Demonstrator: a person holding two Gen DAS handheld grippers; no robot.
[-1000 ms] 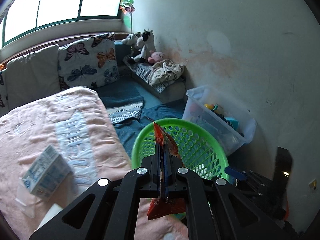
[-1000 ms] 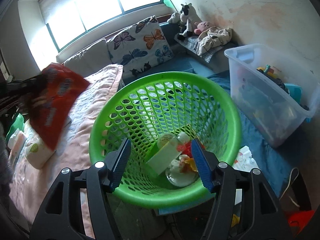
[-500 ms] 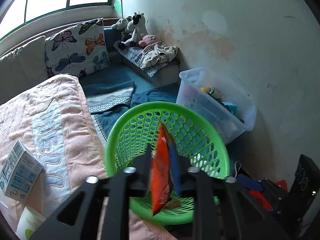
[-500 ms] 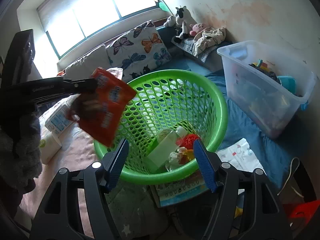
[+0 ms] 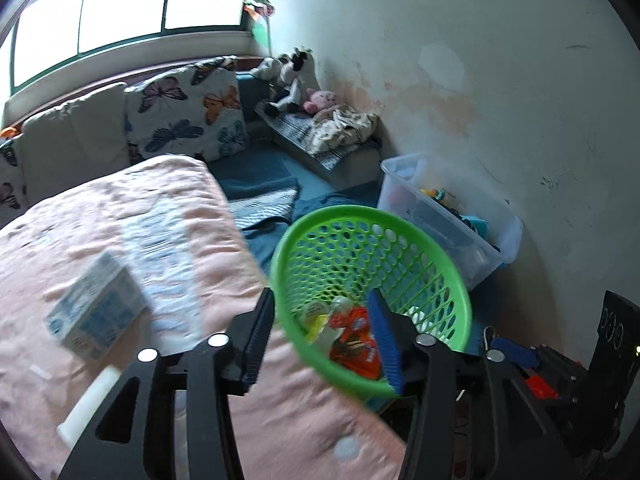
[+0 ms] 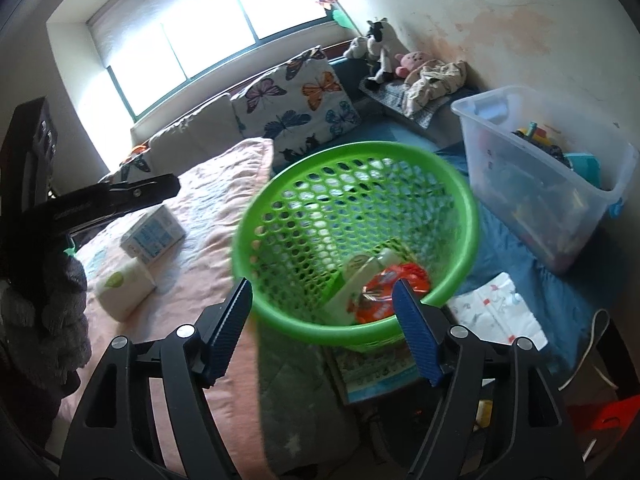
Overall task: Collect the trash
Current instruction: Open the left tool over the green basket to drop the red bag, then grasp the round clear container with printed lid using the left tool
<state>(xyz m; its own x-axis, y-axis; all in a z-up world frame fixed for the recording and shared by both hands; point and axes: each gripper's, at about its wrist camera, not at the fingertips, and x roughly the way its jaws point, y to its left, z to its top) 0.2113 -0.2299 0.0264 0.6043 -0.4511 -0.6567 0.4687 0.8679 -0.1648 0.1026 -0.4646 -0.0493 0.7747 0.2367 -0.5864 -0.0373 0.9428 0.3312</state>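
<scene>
Red snack wrapper (image 5: 354, 346) now down inside the green mesh basket (image 5: 440, 264), on top of the bottle and other scraps there; a second ago pinched upright in the left gripper (image 5: 322, 332), half a second ago hanging over the rim. One more piece of trash collected, then; release step done.

Left jaws just been opening, now roughly half apart, nothing between the pads, nothing touched; basket rim straight ahead and below the tips.

Right gripper (image 6: 322, 322) also just been widening, jaws well apart, empty, aimed at the basket (image 6: 460, 200) with the wrapper (image 6: 386, 294) lying ahead between its tips.

Still on the pink blanket (image 5: 120, 208), left of the left tips: blue-and-white carton (image 5: 94, 318) and a white pack (image 6: 124, 290) beside it. Likely next pickups, if counted as trash.
</scene>
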